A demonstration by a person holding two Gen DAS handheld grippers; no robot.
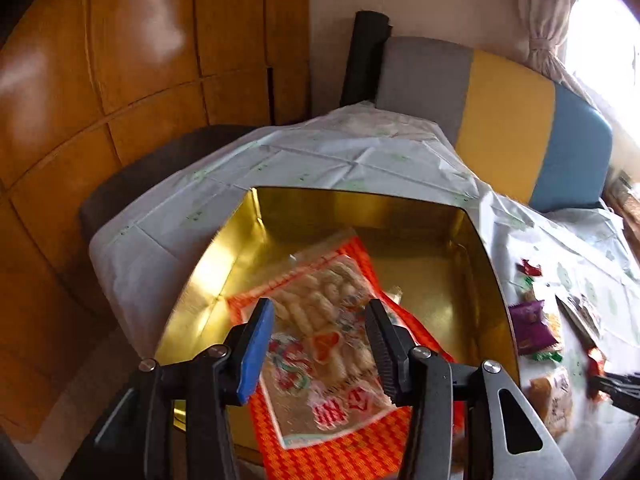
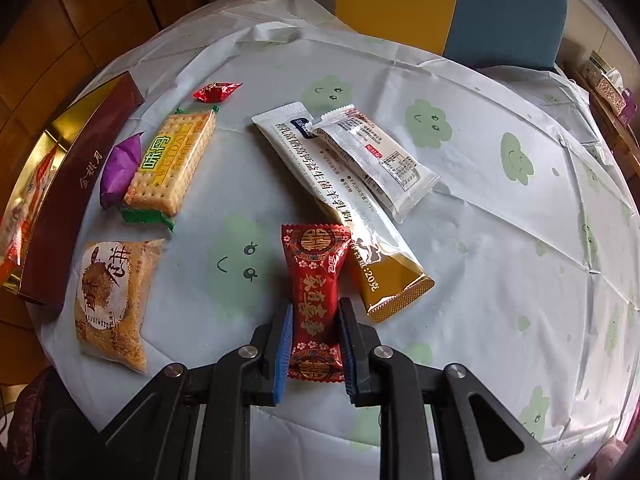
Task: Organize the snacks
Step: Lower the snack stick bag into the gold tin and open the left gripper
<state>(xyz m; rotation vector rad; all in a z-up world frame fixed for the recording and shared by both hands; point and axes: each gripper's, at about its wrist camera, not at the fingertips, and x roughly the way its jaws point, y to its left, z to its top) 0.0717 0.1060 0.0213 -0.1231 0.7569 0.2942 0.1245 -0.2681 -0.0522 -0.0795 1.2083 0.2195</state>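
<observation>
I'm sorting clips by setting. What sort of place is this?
Likely a home dining or living room: a table under a cloud-print tablecloth, a colour-block cushioned seat, a curtain, and wood panelling.

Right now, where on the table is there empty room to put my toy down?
The bare white tablecloth to the right of the long white-and-gold sachet is free, out to the edge. There is a smaller gap between the brown crumbly cake packet and the red candy wrapper. It is crowded on the left by the gold tin, around the yellow cracker pack.
</observation>
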